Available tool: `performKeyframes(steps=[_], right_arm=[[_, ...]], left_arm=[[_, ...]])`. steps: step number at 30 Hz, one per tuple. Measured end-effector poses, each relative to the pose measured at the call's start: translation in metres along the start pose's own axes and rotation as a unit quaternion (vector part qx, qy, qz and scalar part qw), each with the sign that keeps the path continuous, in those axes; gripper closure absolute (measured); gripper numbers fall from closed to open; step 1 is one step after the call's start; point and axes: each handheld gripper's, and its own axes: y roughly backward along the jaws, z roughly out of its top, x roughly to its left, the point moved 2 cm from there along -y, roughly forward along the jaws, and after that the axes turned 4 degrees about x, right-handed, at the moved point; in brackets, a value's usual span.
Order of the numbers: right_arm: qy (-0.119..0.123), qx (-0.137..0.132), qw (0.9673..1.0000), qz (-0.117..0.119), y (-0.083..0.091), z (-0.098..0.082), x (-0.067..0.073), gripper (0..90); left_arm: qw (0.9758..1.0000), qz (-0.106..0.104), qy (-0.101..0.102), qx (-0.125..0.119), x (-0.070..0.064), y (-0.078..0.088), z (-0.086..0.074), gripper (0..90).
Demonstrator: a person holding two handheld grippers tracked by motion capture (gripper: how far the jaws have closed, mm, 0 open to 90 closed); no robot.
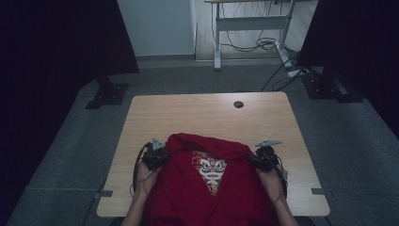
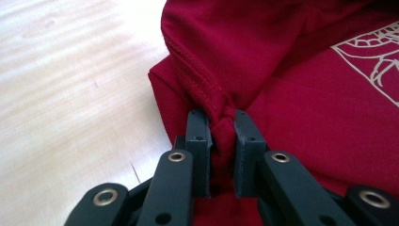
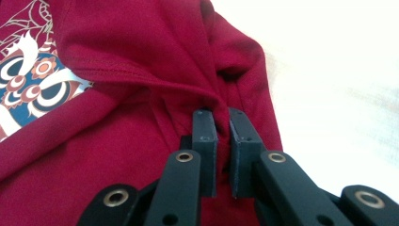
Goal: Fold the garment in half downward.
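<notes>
High view: a red shirt point(image 1: 207, 188) with a printed mask was spread on the near half of the wooden surface point(image 1: 188, 113). Its left edge was pinched in the clenched left claw point(image 2: 221, 117), and its right edge was grasped by the right claw point(image 3: 222, 115).

Red shirt point(image 1: 207, 188) on table point(image 1: 197, 115); left claw point(image 1: 157, 157), right claw point(image 1: 262, 159) at its edges.

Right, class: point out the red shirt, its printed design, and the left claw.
red shirt point(image 1: 183, 188): high view, on plain cloth left of the print.
printed design point(image 1: 211, 170): high view, on the mask's face.
left claw point(image 2: 221, 123): left gripper view, between the tips pinching cloth.
</notes>
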Motion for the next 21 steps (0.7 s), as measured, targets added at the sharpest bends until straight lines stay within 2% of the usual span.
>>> performKeyframes(steps=[2,3,6,7,8,9,10,11,12,13,14,15,16,17,20,21], right_arm=[[-0.002,-0.001,1.0,-0.002,-0.002,0.003,-0.001,82.7],[-0.002,-0.001,1.0,-0.002,-0.002,0.003,-0.001,82.8],[-0.002,-0.006,1.0,0.002,-0.003,0.005,-0.004,82.7],[0.011,-0.015,0.9997,-0.016,0.003,0.005,-0.002,83.3],[0.011,-0.026,0.9994,-0.021,0.008,0.005,-0.002,83.4],[0.011,-0.026,0.9994,-0.021,0.008,0.005,-0.002,83.4],[0.012,-0.037,0.999,-0.022,0.015,0.006,-0.001,83.5],[0.012,-0.037,0.999,-0.022,0.015,0.006,-0.001,83.5],[0.02,-0.055,0.9979,-0.029,0.03,0.007,0.001,83.5],[0.02,-0.055,0.9979,-0.029,0.03,0.007,0.001,83.6],[0.02,-0.055,0.9979,-0.029,0.03,0.007,0.001,83.6],[0.02,-0.055,0.9979,-0.029,0.03,0.007,0.001,83.6],[0.033,-0.088,0.9949,-0.038,0.07,-0.002,0.007,83.6],[0.032,-0.091,0.9946,-0.039,0.077,-0.007,0.007,83.5],[0.03,-0.094,0.9944,-0.038,0.082,-0.012,0.007,83.5],[0.03,-0.094,0.9944,-0.038,0.082,-0.012,0.007,83.5]], left_arm=[[1.0,0.0,0.0,0.0,0.0,0.0,0.0,79.9],[0.9999,-0.007,0.015,-0.003,0.004,-0.002,0.002,79.9],[0.9998,-0.011,0.015,-0.005,0.006,-0.001,0.002,80.6],[0.9994,0.006,0.013,-0.032,0.01,0.008,0.0,81.6],[0.9989,0.005,0.018,-0.043,0.013,0.014,0.0,81.8],[0.9989,0.005,0.018,-0.043,0.013,0.014,0.0,81.9],[0.9978,0.006,0.022,-0.063,0.016,0.027,0.001,81.9],[0.9978,0.006,0.022,-0.063,0.016,0.027,0.001,81.9],[0.9978,0.006,0.022,-0.063,0.016,0.027,0.001,81.9],[0.9978,0.006,0.022,-0.063,0.016,0.027,0.001,81.9],[0.996,0.008,0.013,-0.088,0.016,0.052,0.0,81.9],[0.996,0.008,0.013,-0.088,0.016,0.052,0.0,81.8],[0.9945,0.01,-0.001,-0.104,0.011,0.071,-0.005,81.8],[0.9942,0.008,-0.006,-0.107,0.009,0.077,-0.009,81.8],[0.9942,0.008,-0.006,-0.107,0.009,0.077,-0.009,81.7],[0.994,-0.005,-0.019,-0.108,0.001,0.091,-0.023,81.7]])
